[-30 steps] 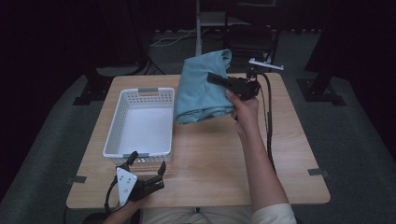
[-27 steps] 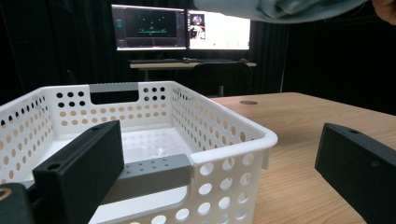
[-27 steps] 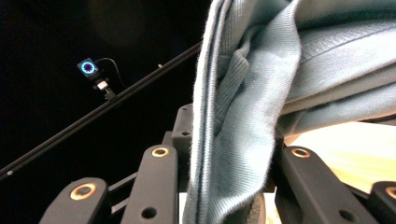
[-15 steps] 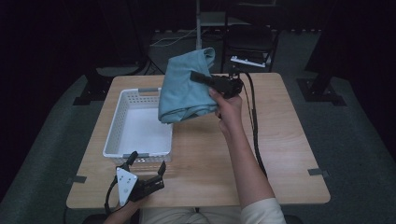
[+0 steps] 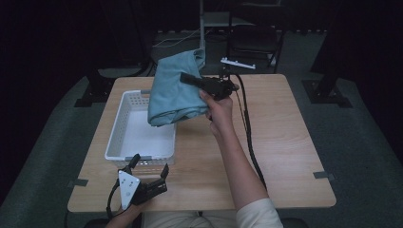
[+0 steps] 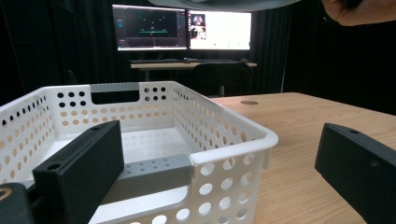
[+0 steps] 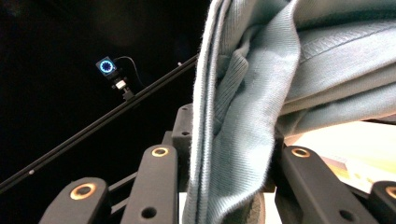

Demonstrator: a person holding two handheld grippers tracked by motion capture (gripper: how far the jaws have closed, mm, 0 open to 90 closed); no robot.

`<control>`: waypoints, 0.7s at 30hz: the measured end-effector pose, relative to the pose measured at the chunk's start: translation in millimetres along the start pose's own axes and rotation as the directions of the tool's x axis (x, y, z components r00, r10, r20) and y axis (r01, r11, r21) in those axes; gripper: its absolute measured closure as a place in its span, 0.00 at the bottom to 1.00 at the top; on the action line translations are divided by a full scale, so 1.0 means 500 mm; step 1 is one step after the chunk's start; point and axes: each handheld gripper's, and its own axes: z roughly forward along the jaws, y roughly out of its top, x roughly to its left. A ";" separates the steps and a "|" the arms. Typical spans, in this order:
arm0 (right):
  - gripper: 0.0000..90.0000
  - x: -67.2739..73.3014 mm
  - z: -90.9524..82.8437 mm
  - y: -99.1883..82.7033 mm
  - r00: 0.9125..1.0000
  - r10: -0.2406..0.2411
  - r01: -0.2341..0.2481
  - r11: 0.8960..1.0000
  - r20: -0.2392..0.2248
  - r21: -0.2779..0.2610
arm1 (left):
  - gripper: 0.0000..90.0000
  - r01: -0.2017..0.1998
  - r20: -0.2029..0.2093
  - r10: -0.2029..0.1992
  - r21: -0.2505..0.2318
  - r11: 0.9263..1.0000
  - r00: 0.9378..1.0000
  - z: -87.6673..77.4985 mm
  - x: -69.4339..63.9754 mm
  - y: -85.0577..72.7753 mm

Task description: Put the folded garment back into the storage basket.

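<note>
While the right hand-held gripper (image 5: pixel 186 78) pinches it, the folded pale-blue knit cloth (image 5: pixel 171 92) hangs in bunched layers.

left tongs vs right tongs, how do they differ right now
The left tongs sit low at the table's near edge, jaws open and empty, facing the white perforated plastic basket. The right tongs are raised above the light wooden table, jaws shut on a folded light blue knit cloth that hangs over the basket's far corner. Both are black, two-jawed, hand-held tools trailing a cable.
</note>
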 end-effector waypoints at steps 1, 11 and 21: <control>0.78 -0.001 0.005 -0.002 1.000 0.004 -0.004 1.000 -0.006 -0.001 | 0.03 0.000 0.000 0.000 0.000 1.000 1.000 0.000 0.000 0.000; 0.78 -0.006 0.055 -0.020 0.998 0.034 -0.033 0.999 -0.054 0.004 | 0.03 -0.001 -0.001 0.001 0.001 1.000 1.000 0.000 0.000 0.000; 0.78 0.007 0.111 -0.027 0.997 0.024 -0.022 0.999 -0.069 0.035 | 0.03 0.001 -0.010 -0.001 -0.002 1.000 1.000 0.000 -0.001 0.000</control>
